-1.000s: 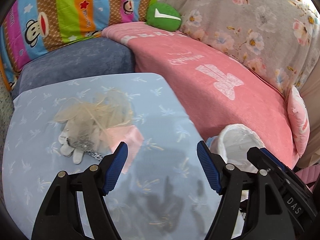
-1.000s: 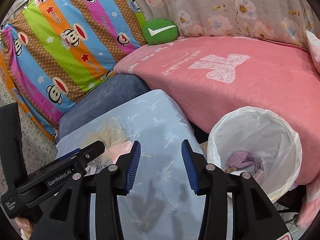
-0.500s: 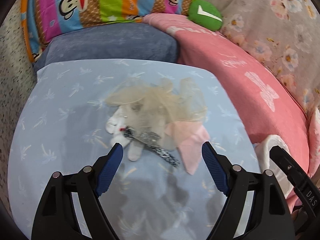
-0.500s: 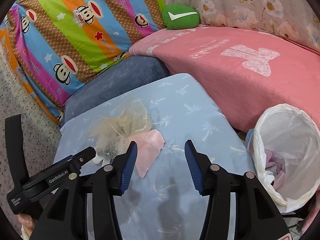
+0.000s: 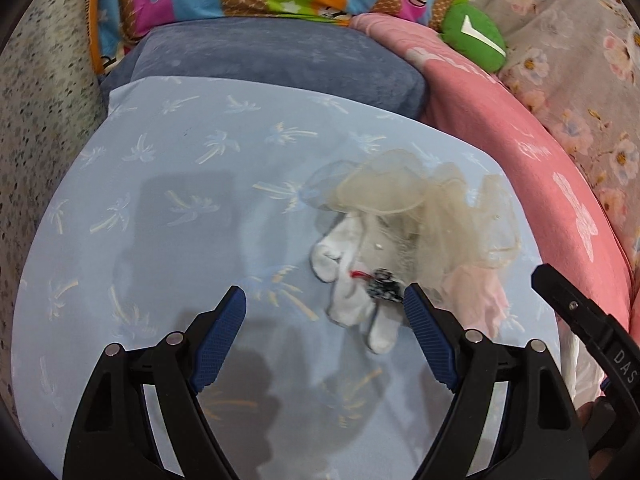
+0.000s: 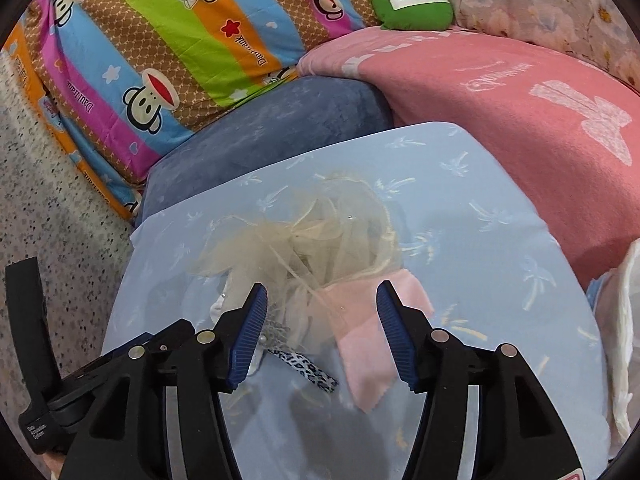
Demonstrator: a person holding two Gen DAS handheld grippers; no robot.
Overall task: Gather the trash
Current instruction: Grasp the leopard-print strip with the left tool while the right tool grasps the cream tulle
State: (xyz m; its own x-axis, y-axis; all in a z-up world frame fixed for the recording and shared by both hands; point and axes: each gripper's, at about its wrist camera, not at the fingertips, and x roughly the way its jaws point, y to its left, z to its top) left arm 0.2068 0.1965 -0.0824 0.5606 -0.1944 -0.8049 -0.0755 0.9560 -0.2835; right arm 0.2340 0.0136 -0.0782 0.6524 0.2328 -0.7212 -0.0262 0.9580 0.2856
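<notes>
A small pile of trash lies on the light blue cloth-covered surface (image 5: 168,184): beige tulle netting (image 5: 424,200), a white glove-like piece (image 5: 344,276), a leopard-print strip (image 6: 308,368) and a pink cloth scrap (image 6: 380,344). My left gripper (image 5: 324,328) is open and empty, just in front of the white piece. My right gripper (image 6: 320,320) is open and empty, its jaws either side of the netting and pink scrap, above them. The white bin bag (image 6: 624,344) shows at the right edge of the right wrist view.
A dark blue cushion (image 5: 280,60) lies behind the blue surface (image 6: 480,208). A pink blanket (image 6: 500,88), a striped monkey-print pillow (image 6: 160,40) and a green cushion (image 6: 412,4) lie behind and to the right. Speckled floor (image 6: 52,184) is at the left.
Both grippers have swung left from the bin side towards the trash pile and moved closer to it. The bin has slid to the right edge of view. The right jaws have opened wider.
</notes>
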